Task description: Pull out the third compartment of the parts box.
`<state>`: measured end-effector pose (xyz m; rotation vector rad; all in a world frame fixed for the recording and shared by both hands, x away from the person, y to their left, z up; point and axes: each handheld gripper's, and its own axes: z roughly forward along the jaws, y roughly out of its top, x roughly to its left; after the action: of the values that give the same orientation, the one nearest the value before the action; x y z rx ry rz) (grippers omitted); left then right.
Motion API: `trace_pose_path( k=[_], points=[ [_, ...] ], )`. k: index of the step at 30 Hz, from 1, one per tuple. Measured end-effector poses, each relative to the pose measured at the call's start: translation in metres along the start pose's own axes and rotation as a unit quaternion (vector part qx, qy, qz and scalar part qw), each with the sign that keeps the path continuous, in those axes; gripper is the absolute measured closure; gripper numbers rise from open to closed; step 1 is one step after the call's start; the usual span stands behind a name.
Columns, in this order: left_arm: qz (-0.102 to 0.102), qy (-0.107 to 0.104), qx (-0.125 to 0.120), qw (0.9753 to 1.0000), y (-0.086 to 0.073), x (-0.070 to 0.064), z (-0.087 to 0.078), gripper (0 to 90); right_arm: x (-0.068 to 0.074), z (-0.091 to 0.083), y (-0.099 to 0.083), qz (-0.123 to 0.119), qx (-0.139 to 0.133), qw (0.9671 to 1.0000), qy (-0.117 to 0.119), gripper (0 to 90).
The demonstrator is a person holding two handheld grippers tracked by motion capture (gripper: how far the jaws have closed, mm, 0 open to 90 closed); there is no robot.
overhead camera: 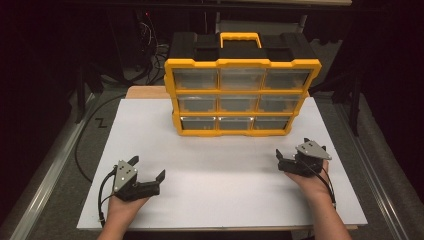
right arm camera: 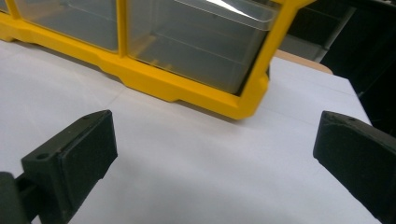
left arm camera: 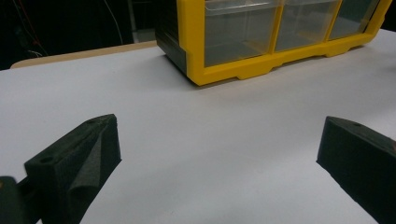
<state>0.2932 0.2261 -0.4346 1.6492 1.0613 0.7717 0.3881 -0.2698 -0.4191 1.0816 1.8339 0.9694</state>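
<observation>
We rest our left gripper (overhead camera: 148,169) and right gripper (overhead camera: 292,152) on the white worktop (overhead camera: 220,170), jaws spread wide and holding nothing. The yellow drawer organizer (overhead camera: 241,97) stands upright at the worktop's far middle, well apart from both.

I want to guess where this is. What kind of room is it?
Probably a workshop or test lab. A yellow drawer organizer stands on a white board over a workbench, cables hang in the dark behind, and both hands hold grippers.
</observation>
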Motion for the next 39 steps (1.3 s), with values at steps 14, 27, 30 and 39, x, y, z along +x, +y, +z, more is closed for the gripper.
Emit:
trace_pose_path(
  k=[14,27,30,39],
  points=[
    [0.007,0.007,-0.002,0.9999,0.000,-0.002,-0.003,0.7,0.008,0.001,-0.005,-0.115,0.018,0.9929,-0.021,1.1],
    [0.008,0.005,-0.008,0.9999,-0.001,-0.001,-0.004,0.5,0.033,-0.001,0.000,-0.218,0.018,0.9755,-0.022,1.1],
    [0.008,0.001,-0.003,1.0000,0.000,-0.001,-0.003,0.6,0.036,-0.001,0.000,-0.229,0.018,0.9730,-0.022,1.1],
    [0.006,0.004,-0.007,1.0000,0.000,-0.002,-0.004,0.5,0.044,-0.002,0.001,-0.273,0.022,0.9614,-0.025,1.1]
  ],
)
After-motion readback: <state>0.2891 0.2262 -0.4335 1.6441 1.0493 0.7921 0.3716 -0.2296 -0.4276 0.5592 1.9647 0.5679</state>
